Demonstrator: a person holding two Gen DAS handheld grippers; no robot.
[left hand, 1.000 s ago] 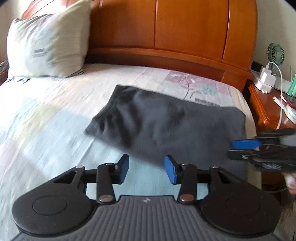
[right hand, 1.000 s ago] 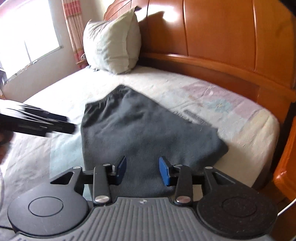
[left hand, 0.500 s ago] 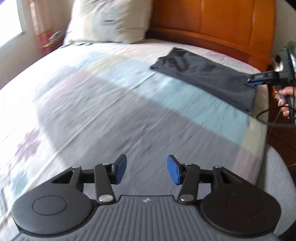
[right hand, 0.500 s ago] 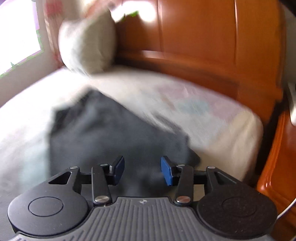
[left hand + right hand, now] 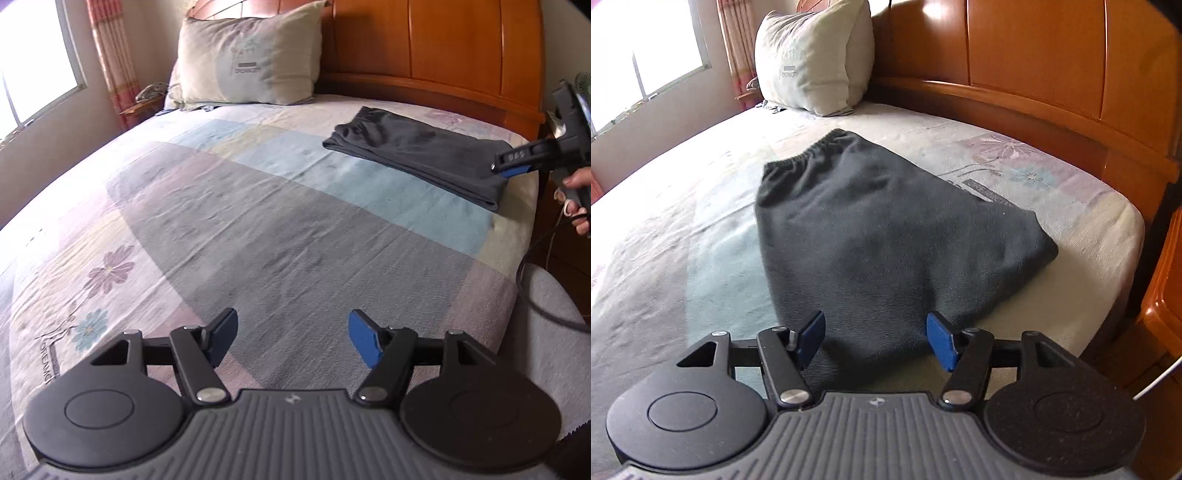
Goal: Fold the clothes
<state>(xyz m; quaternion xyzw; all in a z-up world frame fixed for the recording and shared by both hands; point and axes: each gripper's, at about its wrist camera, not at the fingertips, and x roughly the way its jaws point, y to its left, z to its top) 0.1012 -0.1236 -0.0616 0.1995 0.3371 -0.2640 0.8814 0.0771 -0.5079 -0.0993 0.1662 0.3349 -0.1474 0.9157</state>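
A dark grey pair of shorts (image 5: pixel 871 229) lies folded flat on the bed near the headboard, elastic waistband at the far end. It also shows in the left wrist view (image 5: pixel 417 155) at the far right of the bed. My right gripper (image 5: pixel 875 338) is open and empty, just above the near edge of the shorts. It shows in the left wrist view (image 5: pixel 517 166) beside the shorts' right end. My left gripper (image 5: pixel 291 338) is open and empty, well back over the bare bedsheet, far from the shorts.
The bed (image 5: pixel 221 221) has a patchwork floral sheet. A pillow (image 5: pixel 247 59) leans on the wooden headboard (image 5: pixel 443 40). A window and curtain (image 5: pixel 110 55) are at the left. A wooden nightstand (image 5: pixel 1163 295) stands by the bed's right edge.
My left gripper has pulled far back from the shorts to the foot of the bed. Both grippers have opened wider. My right gripper stays by the shorts' near edge.
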